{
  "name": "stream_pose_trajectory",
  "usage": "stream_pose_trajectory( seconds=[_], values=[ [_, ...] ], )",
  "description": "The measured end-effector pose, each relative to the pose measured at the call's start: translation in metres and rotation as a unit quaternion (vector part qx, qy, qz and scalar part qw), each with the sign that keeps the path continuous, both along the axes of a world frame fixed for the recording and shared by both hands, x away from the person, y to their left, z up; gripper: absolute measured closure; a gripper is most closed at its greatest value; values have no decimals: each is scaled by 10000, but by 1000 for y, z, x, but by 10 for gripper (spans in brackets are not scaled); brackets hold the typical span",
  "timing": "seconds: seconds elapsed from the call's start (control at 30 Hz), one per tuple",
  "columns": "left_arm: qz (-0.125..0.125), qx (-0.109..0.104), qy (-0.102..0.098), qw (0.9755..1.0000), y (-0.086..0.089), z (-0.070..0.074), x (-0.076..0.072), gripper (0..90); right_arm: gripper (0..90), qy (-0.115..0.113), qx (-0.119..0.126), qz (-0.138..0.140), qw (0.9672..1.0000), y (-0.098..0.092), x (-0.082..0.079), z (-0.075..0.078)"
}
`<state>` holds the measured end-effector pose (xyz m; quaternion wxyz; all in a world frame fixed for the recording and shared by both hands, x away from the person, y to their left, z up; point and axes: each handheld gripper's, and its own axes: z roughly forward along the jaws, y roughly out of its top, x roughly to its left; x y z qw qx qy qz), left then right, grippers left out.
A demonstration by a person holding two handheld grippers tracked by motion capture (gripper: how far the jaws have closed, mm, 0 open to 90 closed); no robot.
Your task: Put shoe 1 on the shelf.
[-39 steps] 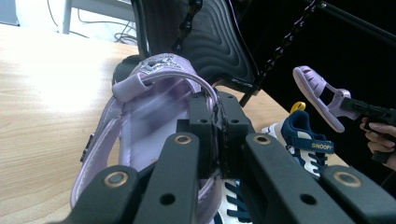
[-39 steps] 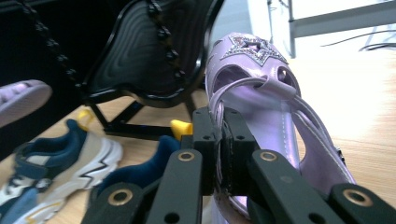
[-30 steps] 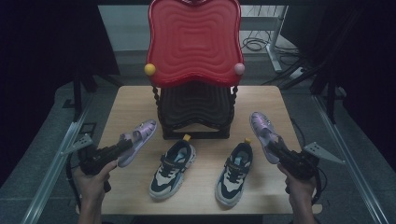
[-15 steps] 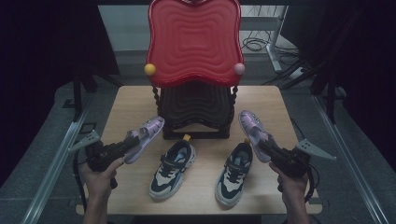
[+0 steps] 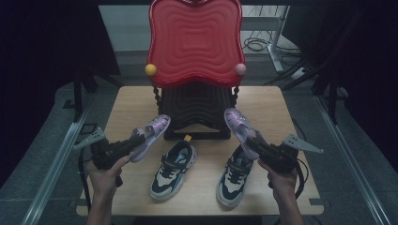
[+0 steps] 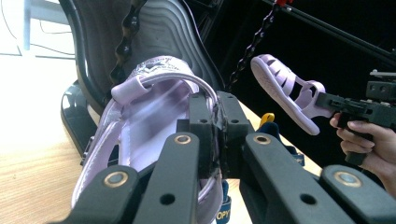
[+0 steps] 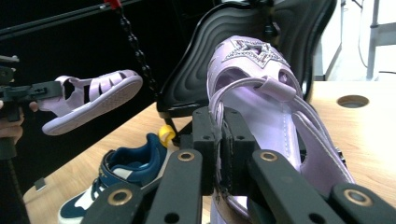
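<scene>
Left claw (image 5: 133, 141): jaws clamped on the heel strap of a lilac strappy plastic sandal (image 5: 151, 135), held clear of the table, toe pointing away from the hand toward the stand. Right claw (image 5: 256, 142): jaws likewise pinched on the heel strap of the matching lilac sandal with a glittery star on the toe (image 5: 239, 125), also in the air, sole tilted up.

Between and just below the two claws, on the table: a pair of navy-and-cream lace-up sneakers, left sneaker (image 5: 172, 169) and right sneaker (image 5: 235, 174), soles down, toes toward the person.

Just beyond the claws: a black ribbed plastic stand (image 5: 197, 108) with twisted black posts, carrying a glossy red wavy-edged panel with rippled relief (image 5: 195, 43); a yellow ball (image 5: 150, 70) and a pink ball (image 5: 240, 69) at its lower corners.

Surface: light wooden table (image 5: 126, 105), matt, with a round hole (image 7: 352, 101) seen in the right gripper view.

Room: dim, grey floor (image 5: 349, 168), metal rails either side, loose cables (image 5: 257, 44) behind the table.
</scene>
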<state>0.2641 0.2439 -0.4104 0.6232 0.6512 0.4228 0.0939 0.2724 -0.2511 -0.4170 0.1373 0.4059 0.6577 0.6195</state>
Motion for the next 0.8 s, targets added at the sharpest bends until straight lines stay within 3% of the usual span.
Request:
stream_pose_trajectory(
  seconds=[0.4,0.8],
  values=[
    [39,44,-121,9999,-12,6,3,868,857,-29,184,187,9997,16,5,0],
    [-51,104,-227,9997,-30,12,13,868,857,-79,176,325,9993,32,14,4]
  ],
)
